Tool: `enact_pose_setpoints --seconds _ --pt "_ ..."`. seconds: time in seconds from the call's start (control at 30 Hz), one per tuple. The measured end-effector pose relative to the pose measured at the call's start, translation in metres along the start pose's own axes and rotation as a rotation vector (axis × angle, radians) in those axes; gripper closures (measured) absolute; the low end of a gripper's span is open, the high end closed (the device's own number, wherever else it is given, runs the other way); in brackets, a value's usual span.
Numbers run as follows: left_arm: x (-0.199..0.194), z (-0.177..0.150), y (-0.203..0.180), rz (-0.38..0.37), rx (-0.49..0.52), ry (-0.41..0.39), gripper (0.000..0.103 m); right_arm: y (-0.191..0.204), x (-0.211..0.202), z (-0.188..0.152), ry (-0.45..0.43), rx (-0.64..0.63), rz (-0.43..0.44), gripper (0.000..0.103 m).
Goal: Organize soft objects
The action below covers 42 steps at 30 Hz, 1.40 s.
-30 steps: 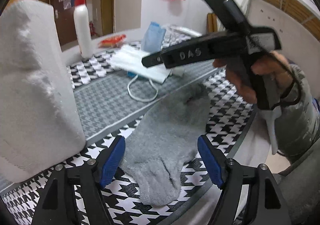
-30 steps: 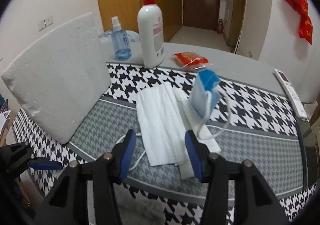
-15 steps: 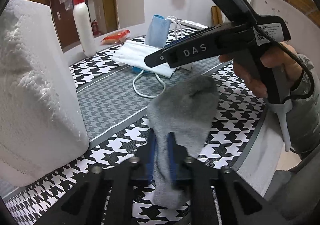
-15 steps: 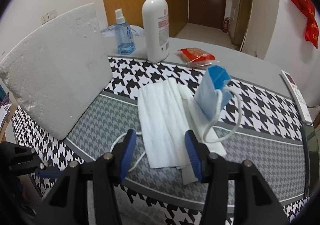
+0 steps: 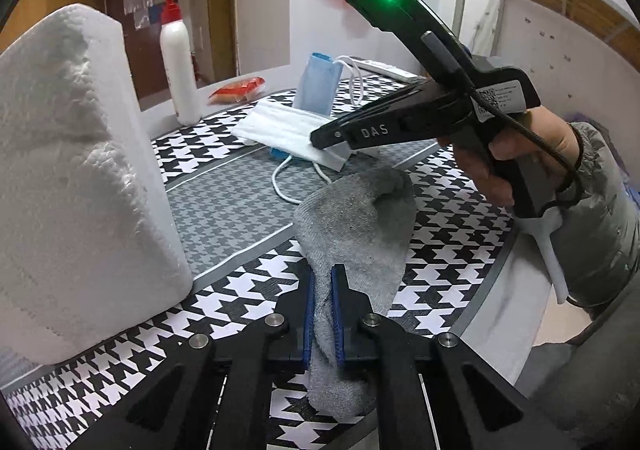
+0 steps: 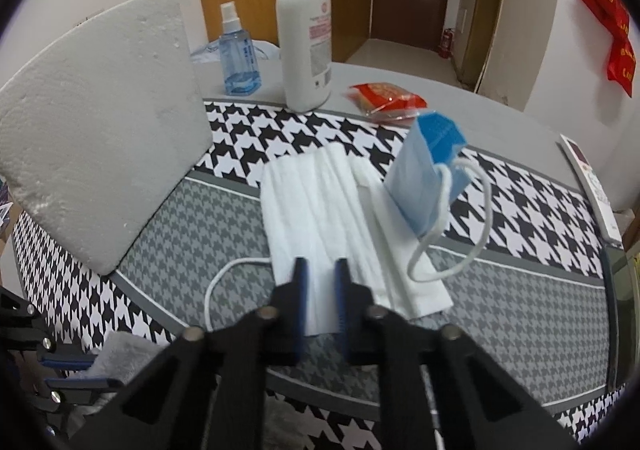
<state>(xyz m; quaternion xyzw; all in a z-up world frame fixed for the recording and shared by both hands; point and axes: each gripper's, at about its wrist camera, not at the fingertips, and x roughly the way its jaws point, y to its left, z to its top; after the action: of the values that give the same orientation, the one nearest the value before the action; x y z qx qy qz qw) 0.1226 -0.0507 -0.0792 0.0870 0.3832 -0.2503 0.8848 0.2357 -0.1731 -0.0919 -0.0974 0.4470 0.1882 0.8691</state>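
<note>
Houndstooth cloth [image 5: 224,209] underneath; left gripper [image 5: 322,314] fingers pinch a fuzzy grey sock [image 5: 356,226], right gripper [image 6: 320,298] fingers clamp a pleated white mask [image 6: 320,201].

A white foam block [image 6: 100,125] stands on the houndstooth mat [image 6: 520,290] covering the desk [image 6: 460,93]. Behind it are a blue spray bottle [image 6: 238,57], a red-capped pump bottle [image 6: 306,33], a red snack packet [image 6: 386,97] and a remote control [image 6: 588,177].
</note>
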Motion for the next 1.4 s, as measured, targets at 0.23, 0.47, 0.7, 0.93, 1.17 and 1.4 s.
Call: enact_pose_setpoints --seconds 0.23,0.47,0.7,0.93,1.17,1.4 --pt "-0.004 -0.003 0.001 0.006 -0.012 -0.017 0.094 0.006 -0.012 0.001 -0.019 -0.028 0.025 0.096" --pt "-0.010 -0.009 0.003 0.019 -0.022 -0.024 0.094 0.009 -0.014 0.002 -0.032 -0.044 -0.007 0.042" --pt "-0.022 -0.014 0.011 0.014 -0.049 -0.053 0.094 0.009 0.000 0.000 0.015 -0.055 -0.062 0.043" --pt "-0.024 -0.020 0.012 0.023 -0.066 -0.062 0.094 0.005 0.003 0.001 0.027 -0.038 -0.107 0.091" --pt "-0.028 -0.019 0.014 0.021 -0.073 -0.078 0.094 -0.005 -0.016 0.007 -0.014 0.040 -0.021 0.098" --pt "-0.032 -0.013 0.012 0.030 -0.071 -0.101 0.094 -0.013 -0.063 0.018 -0.130 0.100 0.029 0.099"
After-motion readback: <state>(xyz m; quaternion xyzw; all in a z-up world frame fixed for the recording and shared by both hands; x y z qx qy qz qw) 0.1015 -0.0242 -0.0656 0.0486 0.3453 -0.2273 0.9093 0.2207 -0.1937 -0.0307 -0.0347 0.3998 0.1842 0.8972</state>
